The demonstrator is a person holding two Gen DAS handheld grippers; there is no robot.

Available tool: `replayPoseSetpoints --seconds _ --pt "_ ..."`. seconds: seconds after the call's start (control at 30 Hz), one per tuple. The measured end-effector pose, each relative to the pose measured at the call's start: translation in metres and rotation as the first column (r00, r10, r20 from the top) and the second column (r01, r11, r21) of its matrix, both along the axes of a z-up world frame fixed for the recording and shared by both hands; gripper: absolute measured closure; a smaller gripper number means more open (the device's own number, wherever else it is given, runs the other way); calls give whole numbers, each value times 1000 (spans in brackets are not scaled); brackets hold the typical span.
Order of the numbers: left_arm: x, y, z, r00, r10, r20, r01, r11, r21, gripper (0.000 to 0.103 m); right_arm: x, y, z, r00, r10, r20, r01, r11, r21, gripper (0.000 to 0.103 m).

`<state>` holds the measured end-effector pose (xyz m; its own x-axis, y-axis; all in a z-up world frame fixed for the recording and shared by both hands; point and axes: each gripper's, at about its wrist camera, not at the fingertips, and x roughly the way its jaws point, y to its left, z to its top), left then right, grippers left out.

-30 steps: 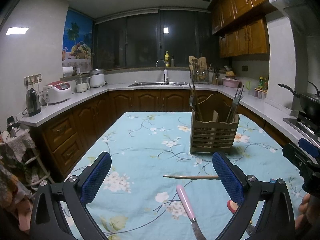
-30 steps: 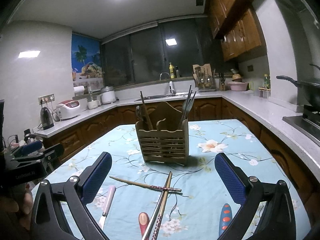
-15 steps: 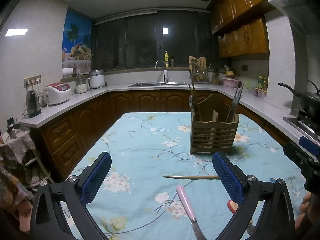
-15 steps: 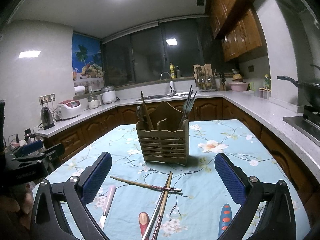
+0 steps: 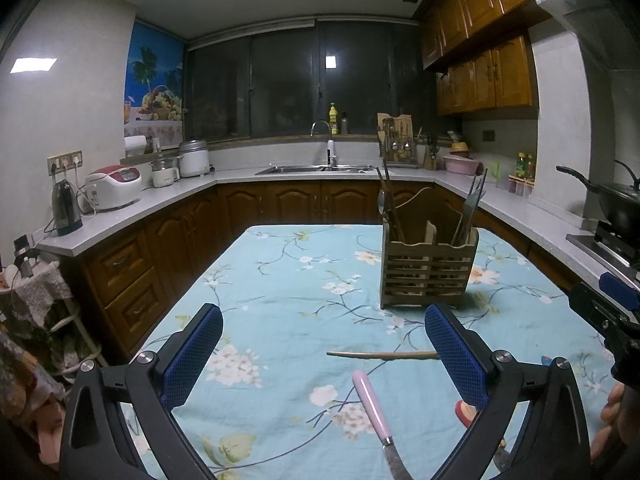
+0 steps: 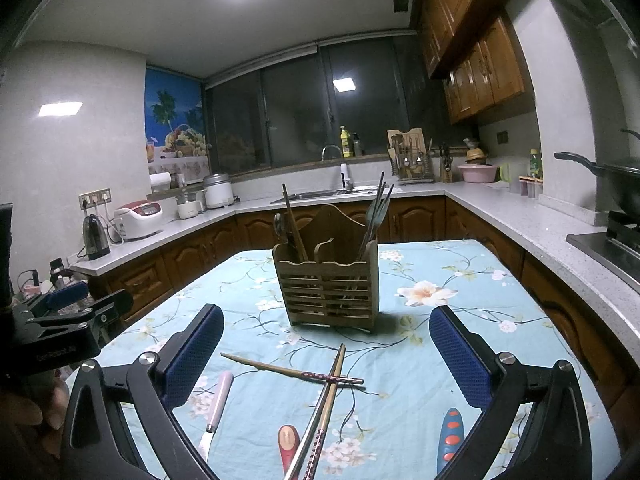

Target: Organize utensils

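The table, under a blue floral cloth, carries the wooden utensil holder straight ahead of the right gripper and ahead and to the right of the left gripper. The holder already has a few utensils standing in its left and right compartments.

Loose pieces lie on the cloth between the right gripper's fingers and below them. A pair of chopsticks runs lengthwise, nearly in line with the fingers, tips toward the holder. A single chopstick lies crosswise over them. A pink-handled knife lies just inside the right gripper's left finger, handle forward; in the left view it sits inside that gripper's right finger. A red-handled piece and a blue-handled one lie lower down.

The right gripper looks the nearer to the chopsticks and centred over them. Both grippers hover level over the cloth, jaws spread wide and holding nothing.
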<state>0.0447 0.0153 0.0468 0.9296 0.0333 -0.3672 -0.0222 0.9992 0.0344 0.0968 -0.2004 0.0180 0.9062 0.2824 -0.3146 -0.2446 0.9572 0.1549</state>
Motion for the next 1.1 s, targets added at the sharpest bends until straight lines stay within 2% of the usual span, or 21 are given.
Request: replayPoseSetpoints --seconds 1.1 --pt "1 -2 -3 1000 -2 6 2 1000 6 1 1 2 0 1000 3 -1 -3 1000 5 0"
